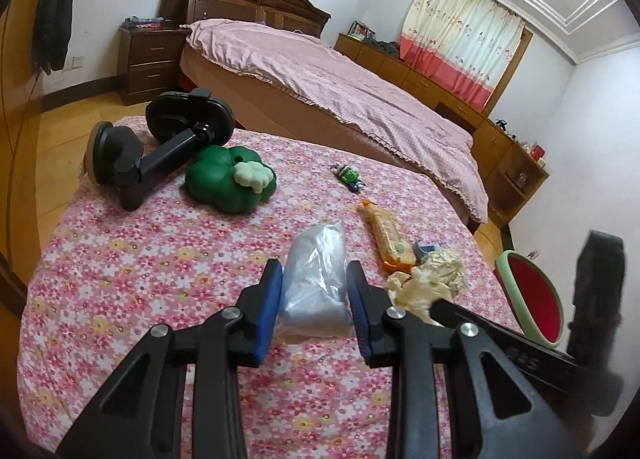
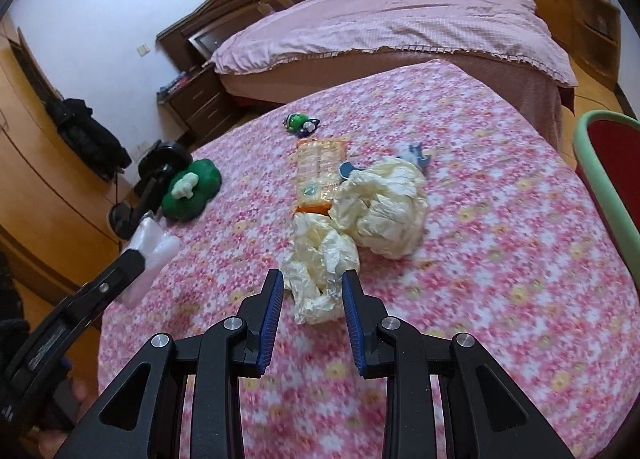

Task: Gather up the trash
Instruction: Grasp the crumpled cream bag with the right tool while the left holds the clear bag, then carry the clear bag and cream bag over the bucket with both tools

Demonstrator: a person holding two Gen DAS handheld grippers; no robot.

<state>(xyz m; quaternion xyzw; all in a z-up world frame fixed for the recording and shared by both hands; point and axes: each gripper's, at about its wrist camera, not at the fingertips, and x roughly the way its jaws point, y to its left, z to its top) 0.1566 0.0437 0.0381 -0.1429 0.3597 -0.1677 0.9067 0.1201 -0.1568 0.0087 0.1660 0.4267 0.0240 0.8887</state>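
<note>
Left hand-held gripper (image 1: 314,287) clamped on clear plastic bag (image 1: 316,271), contents unclear; right hand-held gripper (image 2: 313,293) clamped on cream bag (image 2: 320,279).

A clear crumpled plastic bag (image 1: 316,279) sits pinched between the left tongs (image 1: 314,279). A cream crumpled bag (image 2: 320,271) lies on the flowered worktop (image 2: 500,239), its near end between the right tongs (image 2: 312,291), touching a larger cream wad (image 2: 380,207).

My flowered tablecloth (image 2: 480,259) carries a green toy (image 1: 228,183), a black stand (image 1: 160,151), an orange packet (image 1: 388,235), crumpled cream bags (image 2: 380,207) and a small figure (image 2: 300,123).
</note>
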